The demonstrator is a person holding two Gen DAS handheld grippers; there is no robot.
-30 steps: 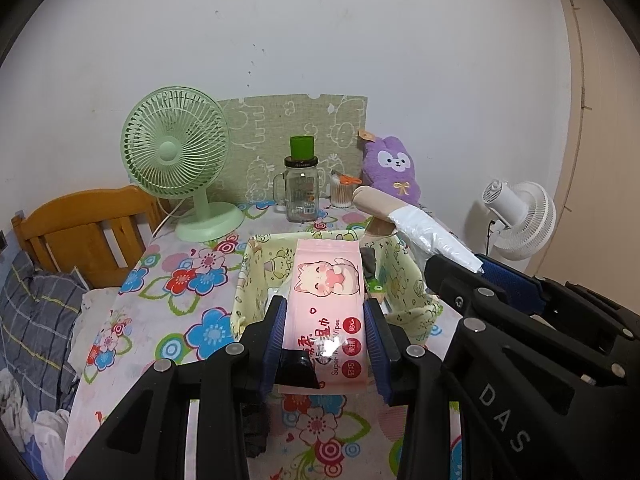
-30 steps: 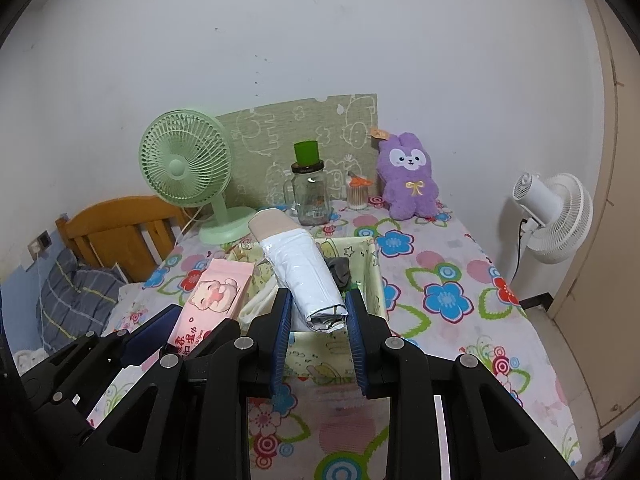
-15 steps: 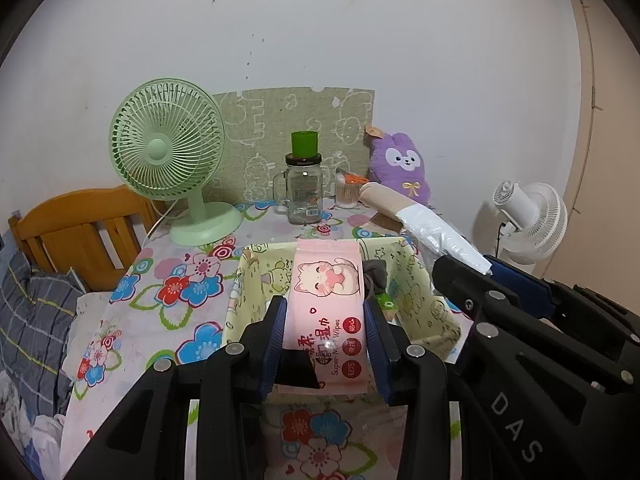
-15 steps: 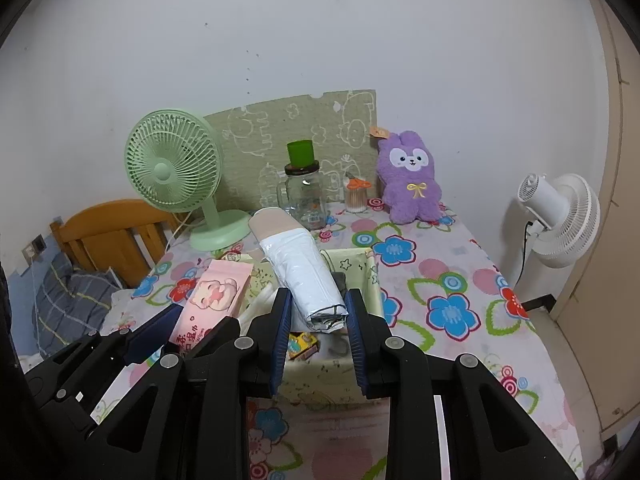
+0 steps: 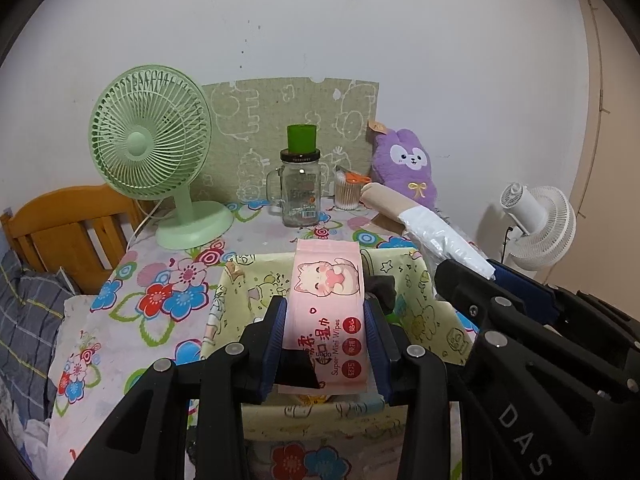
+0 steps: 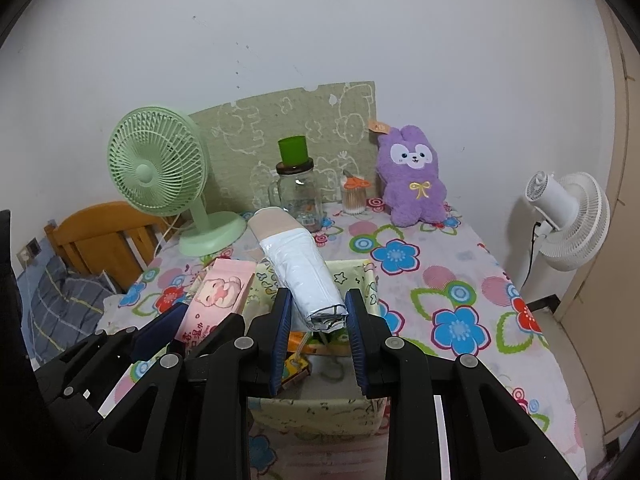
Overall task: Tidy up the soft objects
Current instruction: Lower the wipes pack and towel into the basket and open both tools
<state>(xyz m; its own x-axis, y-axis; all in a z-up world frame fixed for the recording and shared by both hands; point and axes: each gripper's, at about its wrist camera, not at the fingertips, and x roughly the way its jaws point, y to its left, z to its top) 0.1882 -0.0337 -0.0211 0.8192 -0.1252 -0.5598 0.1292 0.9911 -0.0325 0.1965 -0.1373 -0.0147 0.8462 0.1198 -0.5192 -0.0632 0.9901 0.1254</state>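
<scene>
We are holding the left gripper (image 5: 325,328) with its jaws clamped on a pink pack of wet wipes (image 5: 326,304); the pack is sitting lengthwise between the two blue pads, its sides pressed by them, its printed cat end sticking out ahead of the jaws and its near end running back behind them. The pack is hanging over the open yellow-green fabric basket (image 5: 424,312) standing on the flowered counter (image 5: 160,292); we cannot tell whether it is touching the basket's rim.

We are holding the right gripper (image 6: 318,320) just beside the left one, its jaws clamped on a roll wrapped in white plastic (image 6: 304,276); the crimped silvery end of the roll is lying between the pads, and the rest is reaching forward and upward past the fingertips, ending in a bare beige tip. This roll is also hanging above the basket, over its middle; in the right wrist view small packets, one orange, are showing inside the basket below the jaws.

Behind the basket a green desk fan (image 5: 150,148), a glass jar with a green cup on its lid (image 5: 300,184) and a purple plush rabbit (image 6: 414,178) are standing along the wall; a white fan (image 6: 568,216) is standing off the counter's right side.
</scene>
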